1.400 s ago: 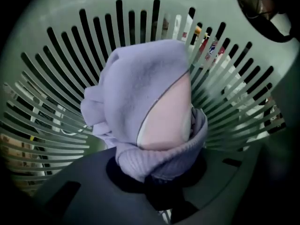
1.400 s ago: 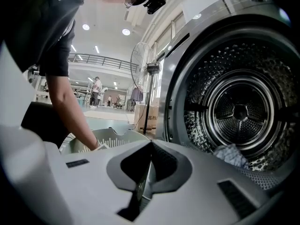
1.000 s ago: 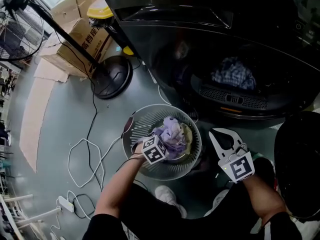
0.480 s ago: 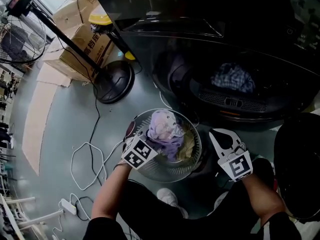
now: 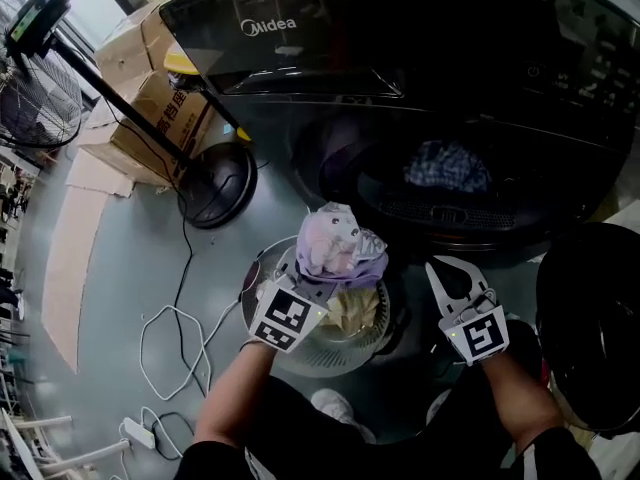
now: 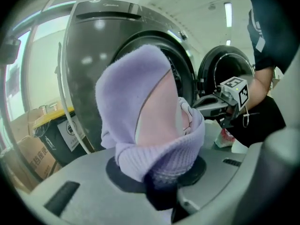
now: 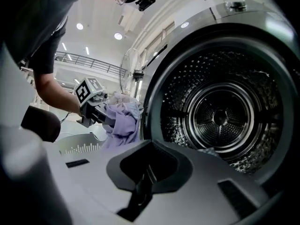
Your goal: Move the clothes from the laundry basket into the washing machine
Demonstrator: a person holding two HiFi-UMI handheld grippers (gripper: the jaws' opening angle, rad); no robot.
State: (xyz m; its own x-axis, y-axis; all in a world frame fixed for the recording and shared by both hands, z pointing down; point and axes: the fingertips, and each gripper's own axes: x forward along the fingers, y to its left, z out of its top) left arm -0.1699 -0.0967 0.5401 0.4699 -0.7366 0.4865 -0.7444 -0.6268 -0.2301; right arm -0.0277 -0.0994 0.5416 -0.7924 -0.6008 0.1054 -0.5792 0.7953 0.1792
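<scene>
— How many do we count?
— Two grippers, one laundry basket (image 5: pixel 330 360), one washing machine (image 5: pixel 300 38), three cloths.
— Ours?
— Our left gripper (image 5: pixel 318 286) is clamped on the purple garment (image 5: pixel 338 246), held above the basket. It hangs bunched, long axis downward. A cream cloth (image 5: pixel 352 310) lies in the basket, a checked cloth (image 5: pixel 447 165) in the drum (image 7: pixel 220 116).
— Room?
— Our right gripper (image 5: pixel 455 276) is closed on nothing. The drum mouth is open just past the basket rim, with the door (image 5: pixel 590 318) swung right.

Laundry basket (image 5: pixel 335 356) before washing machine (image 5: pixel 450 78), 1 garment (image 5: pixel 447 165) in its drum (image 5: pixel 365 163)
</scene>
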